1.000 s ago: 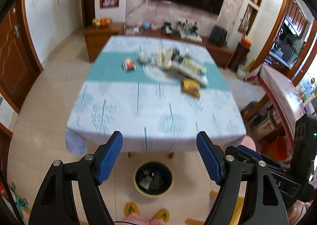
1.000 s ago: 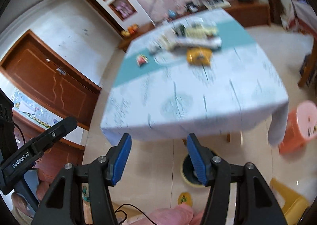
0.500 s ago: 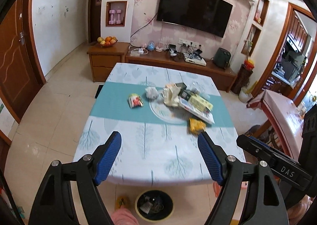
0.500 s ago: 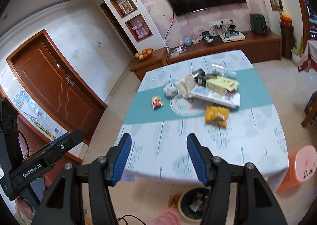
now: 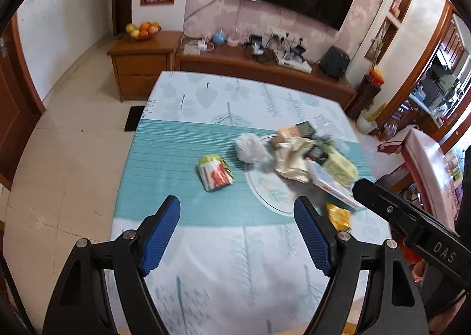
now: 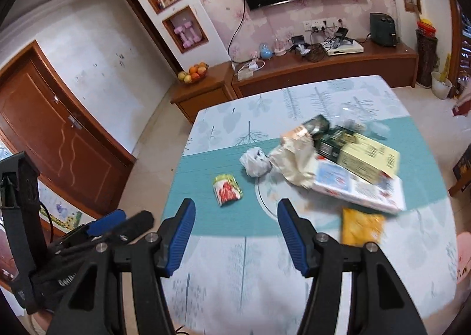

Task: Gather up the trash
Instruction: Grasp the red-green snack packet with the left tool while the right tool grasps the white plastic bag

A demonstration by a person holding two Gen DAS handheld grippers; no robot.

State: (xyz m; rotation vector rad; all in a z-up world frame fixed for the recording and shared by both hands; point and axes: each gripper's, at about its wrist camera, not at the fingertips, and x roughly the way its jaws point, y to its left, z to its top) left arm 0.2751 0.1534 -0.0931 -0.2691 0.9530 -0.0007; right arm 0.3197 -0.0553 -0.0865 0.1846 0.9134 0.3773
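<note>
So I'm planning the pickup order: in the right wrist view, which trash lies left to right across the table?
Red-and-green snack packet → crumpled white plastic bag → crumpled beige paper → yellow snack bag.

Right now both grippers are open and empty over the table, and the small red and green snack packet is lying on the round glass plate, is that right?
Not quite. The small red and green snack packet lies on the teal table runner, apart from the round glass plate, as the left wrist view shows. The left gripper and right gripper are indeed open and empty.

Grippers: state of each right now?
Left gripper: open, holding nothing.
Right gripper: open, holding nothing.
</note>
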